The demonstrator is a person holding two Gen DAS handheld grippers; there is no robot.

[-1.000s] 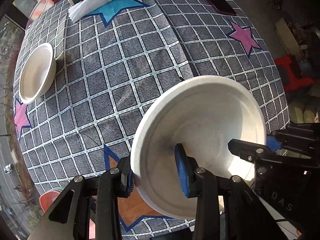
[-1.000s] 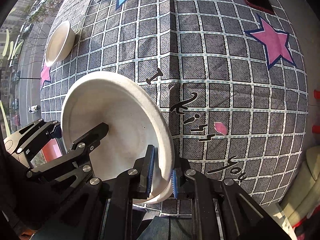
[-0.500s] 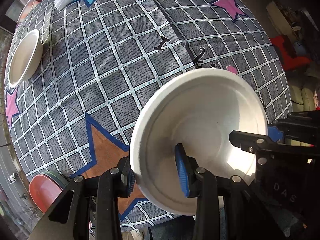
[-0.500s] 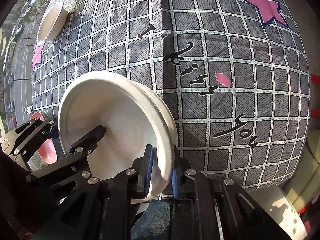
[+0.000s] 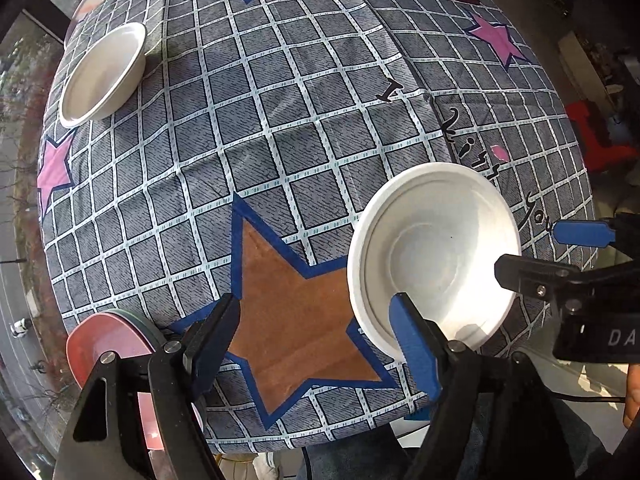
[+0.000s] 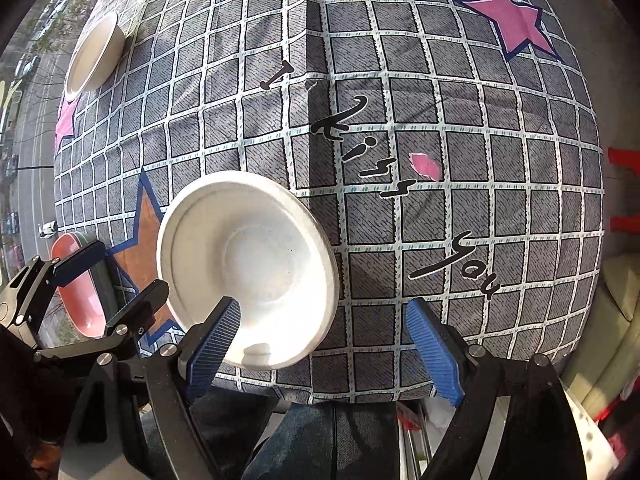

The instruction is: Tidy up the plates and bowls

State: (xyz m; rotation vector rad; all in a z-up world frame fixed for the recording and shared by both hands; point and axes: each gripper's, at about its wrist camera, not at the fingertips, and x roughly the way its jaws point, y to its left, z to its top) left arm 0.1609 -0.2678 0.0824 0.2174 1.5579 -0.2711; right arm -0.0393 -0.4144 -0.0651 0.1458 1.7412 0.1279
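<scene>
On checked cloth [image 5: 280, 120], white bowl [image 5: 434, 256] released, left gripper [image 5: 316, 328] and right gripper [image 6: 324, 340] jaws just opened wide, second bowl [image 5: 102, 74] far, pink plate [image 5: 104, 352] near.

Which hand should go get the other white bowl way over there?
Probably the left. The far white bowl sits toward the left side of the table in both views, nearer the left gripper, whose fingers have just opened off the near white bowl. The right gripper, also just opened, is farther.

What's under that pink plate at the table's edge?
A grey-green plate shows as a rim beneath the pink plate. Whether more plates lie lower is hidden.
</scene>
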